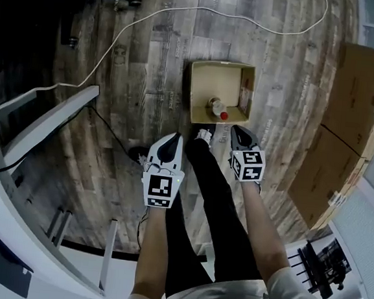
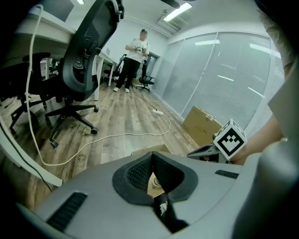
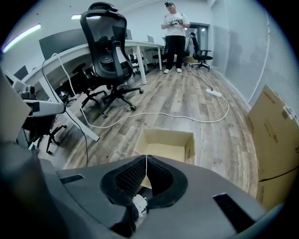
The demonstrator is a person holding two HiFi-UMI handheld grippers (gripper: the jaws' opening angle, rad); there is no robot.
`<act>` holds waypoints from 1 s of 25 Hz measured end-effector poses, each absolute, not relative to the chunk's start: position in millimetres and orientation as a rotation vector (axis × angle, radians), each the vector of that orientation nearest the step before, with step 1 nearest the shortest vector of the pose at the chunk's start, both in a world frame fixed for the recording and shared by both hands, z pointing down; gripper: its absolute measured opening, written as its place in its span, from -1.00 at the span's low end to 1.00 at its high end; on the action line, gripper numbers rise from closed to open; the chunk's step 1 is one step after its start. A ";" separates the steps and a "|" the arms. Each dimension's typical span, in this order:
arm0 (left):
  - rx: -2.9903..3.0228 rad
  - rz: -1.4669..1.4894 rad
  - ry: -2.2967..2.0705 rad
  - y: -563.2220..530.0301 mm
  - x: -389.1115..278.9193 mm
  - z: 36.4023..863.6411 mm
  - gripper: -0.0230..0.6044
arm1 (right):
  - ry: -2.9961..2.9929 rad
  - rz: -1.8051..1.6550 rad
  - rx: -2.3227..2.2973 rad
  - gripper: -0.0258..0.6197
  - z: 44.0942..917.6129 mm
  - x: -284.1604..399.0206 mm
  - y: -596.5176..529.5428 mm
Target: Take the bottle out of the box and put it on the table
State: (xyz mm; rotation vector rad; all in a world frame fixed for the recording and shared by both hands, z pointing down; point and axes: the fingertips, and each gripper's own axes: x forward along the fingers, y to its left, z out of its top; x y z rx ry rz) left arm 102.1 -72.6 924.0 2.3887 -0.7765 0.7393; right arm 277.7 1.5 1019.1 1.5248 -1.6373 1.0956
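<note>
Box (image 1: 214, 81): open cardboard, on the wooden floor (image 1: 149, 64) just beyond the person's feet.
Bottle (image 1: 217, 107): lying on its side in the box's near right part, red cap toward the right.
Left gripper (image 1: 172, 142): near side of the box, jaws clenched together, nothing between them.
Right gripper (image 1: 240, 133): at the box's near right corner, jaws pressed together, empty.
White cable (image 1: 263, 25): on the floor beyond the box.
Large cartons (image 1: 357, 95): far right.
</note>
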 end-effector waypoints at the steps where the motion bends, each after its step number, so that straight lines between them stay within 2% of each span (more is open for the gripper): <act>1: 2.400 0.740 -0.764 -70.6 106.4 933.1 -0.88 | -1.623 1.095 1.511 -0.79 1026.9 276.7 5.2; 7: 2.441 0.726 -0.697 -60.4 129.5 972.1 -0.88 | -1.629 0.999 1.338 -0.79 1069.1 262.6 8.6; 12: 2.466 0.715 -0.678 -55.3 144.7 984.9 -0.88 | -1.621 0.966 1.284 -0.76 1094.5 278.0 10.0; 17: 2.476 0.709 -0.653 -53.4 156.1 1004.8 -0.88 | -1.609 0.995 1.225 -0.47 1124.2 283.8 18.6; 21: 2.482 0.709 -0.636 -48.5 162.3 1016.1 -0.88 | -1.626 1.033 1.209 -0.12 1147.2 278.4 22.7; 25: 2.503 0.712 -0.619 -43.9 165.1 1026.9 -0.88 | -1.618 1.038 1.214 -0.09 1169.1 278.0 24.5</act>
